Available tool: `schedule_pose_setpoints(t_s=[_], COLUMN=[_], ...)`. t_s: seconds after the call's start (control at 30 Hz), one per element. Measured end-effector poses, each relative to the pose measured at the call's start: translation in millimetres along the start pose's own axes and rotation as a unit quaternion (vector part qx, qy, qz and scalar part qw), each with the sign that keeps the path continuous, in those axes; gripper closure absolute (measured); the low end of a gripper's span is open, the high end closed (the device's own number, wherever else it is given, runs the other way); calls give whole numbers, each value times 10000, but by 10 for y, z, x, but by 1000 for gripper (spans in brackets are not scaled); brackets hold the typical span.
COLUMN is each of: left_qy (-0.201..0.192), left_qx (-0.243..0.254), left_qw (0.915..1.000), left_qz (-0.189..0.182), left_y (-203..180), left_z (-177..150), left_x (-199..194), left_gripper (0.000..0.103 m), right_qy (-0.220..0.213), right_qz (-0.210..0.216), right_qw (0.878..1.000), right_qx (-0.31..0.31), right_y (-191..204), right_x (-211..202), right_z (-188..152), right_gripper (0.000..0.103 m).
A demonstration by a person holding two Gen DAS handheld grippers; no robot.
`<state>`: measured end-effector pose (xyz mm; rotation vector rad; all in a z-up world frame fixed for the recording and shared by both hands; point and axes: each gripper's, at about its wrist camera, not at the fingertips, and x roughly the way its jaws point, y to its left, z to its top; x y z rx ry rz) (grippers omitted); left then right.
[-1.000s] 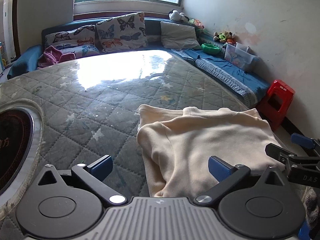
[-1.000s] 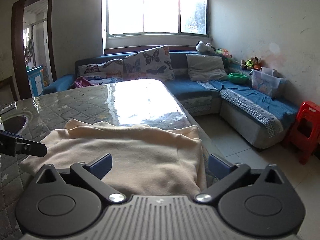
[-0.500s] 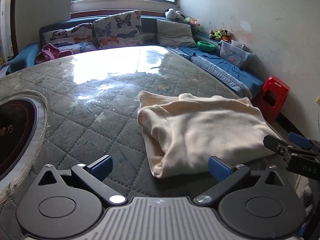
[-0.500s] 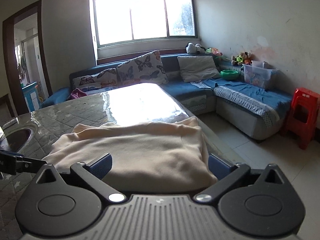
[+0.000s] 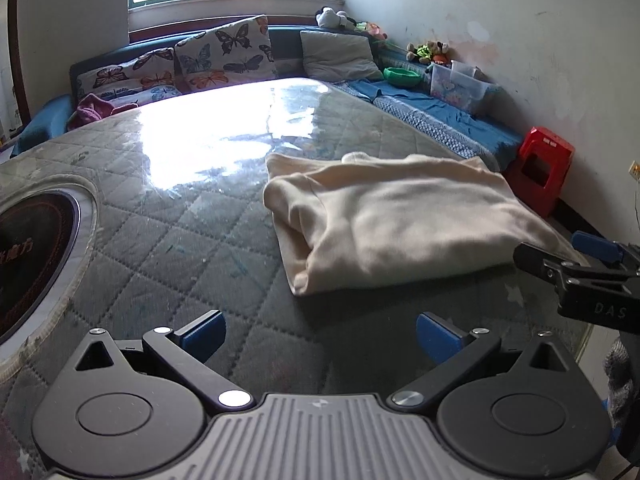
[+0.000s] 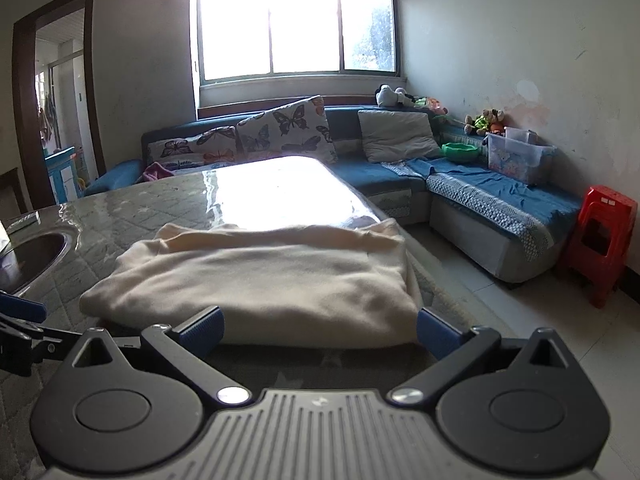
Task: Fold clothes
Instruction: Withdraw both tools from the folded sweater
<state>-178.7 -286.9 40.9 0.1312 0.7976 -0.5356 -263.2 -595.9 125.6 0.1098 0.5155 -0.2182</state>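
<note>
Left wrist view: the cream garment (image 5: 400, 220) lies folded into a compact rectangle on the quilted counter (image 5: 168, 240), toward its right edge and nearer the front than the far end. Layers are stacked, with a rolled fold along the left side and a lower layer showing at the back. The left tool (image 5: 320, 330) hangs over bare counter in front of the garment, fingers spread wide, gripping nothing. The right tool (image 5: 568, 256) shows at the frame's right, just off the garment's near right corner, not touching the cloth.

Right wrist view: the garment (image 6: 256, 280) sits straight ahead, its near edge just beyond the fingertips. The right tool (image 6: 318, 330) is spread wide and empty. The garment's right side runs close along the counter's right edge (image 6: 428, 280).

Judgement: the folding looks essentially done, a tidy stack with no loose sleeves in sight. What may be left is one more halving or a smoothing pass, or setting it aside.
</note>
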Motion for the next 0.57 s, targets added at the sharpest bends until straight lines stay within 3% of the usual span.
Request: schedule_pose_setpoints(t_s=[0.57], left_qy=[42], left_qx=[51], left_qw=[9999], left_qz=[86], left_y=[-68], left_z=[-143], left_x=[-88], left_gripper=[0], right_qy=[136], right_qz=[122], right_qw=[9997], right_qx=[-166], right_y=[135], right_x=[-116], right_z=[-184], right_gripper=[0])
